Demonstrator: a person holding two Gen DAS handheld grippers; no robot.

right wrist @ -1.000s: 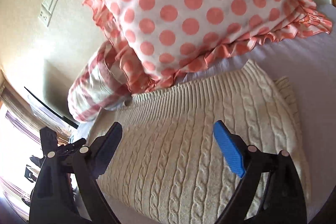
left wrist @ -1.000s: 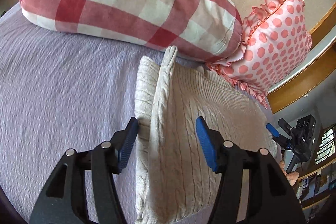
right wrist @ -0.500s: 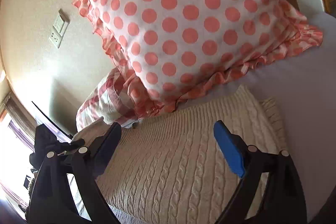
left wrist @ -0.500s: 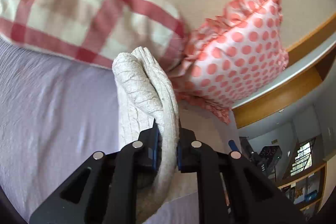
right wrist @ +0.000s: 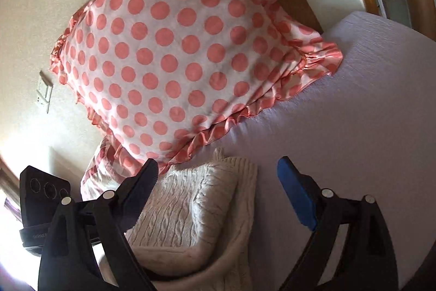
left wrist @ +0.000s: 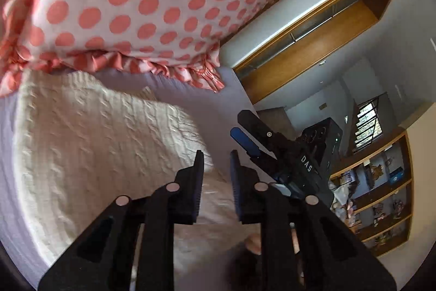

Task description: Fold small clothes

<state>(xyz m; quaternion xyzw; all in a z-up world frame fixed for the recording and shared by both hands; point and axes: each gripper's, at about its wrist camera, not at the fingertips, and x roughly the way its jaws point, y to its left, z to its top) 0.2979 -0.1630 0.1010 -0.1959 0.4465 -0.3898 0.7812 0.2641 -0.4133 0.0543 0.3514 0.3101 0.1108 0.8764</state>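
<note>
A cream cable-knit sweater (left wrist: 90, 143) lies folded over on the lilac bedsheet (left wrist: 190, 97). In the right wrist view it (right wrist: 196, 203) shows as a doubled stack below the pillow. My left gripper (left wrist: 216, 162) hovers over the sweater's right edge, jaws a narrow gap apart with nothing between them. My right gripper (right wrist: 218, 171) is wide open above the sweater's right side and the sheet (right wrist: 340, 141), empty. It also shows in the left wrist view (left wrist: 245, 141).
A white pillow with coral dots and a ruffle (right wrist: 174, 51) leans against the wall right behind the sweater. A red checked pillow (right wrist: 95, 176) peeks out beneath it. A wooden bed frame (left wrist: 313, 45) and shelves (left wrist: 381, 203) lie beyond the mattress edge.
My left gripper carried the pinched sweater edge over to the right, laid it down and let go. The sweater is now doubled over. My right gripper stayed open and shifted right.
</note>
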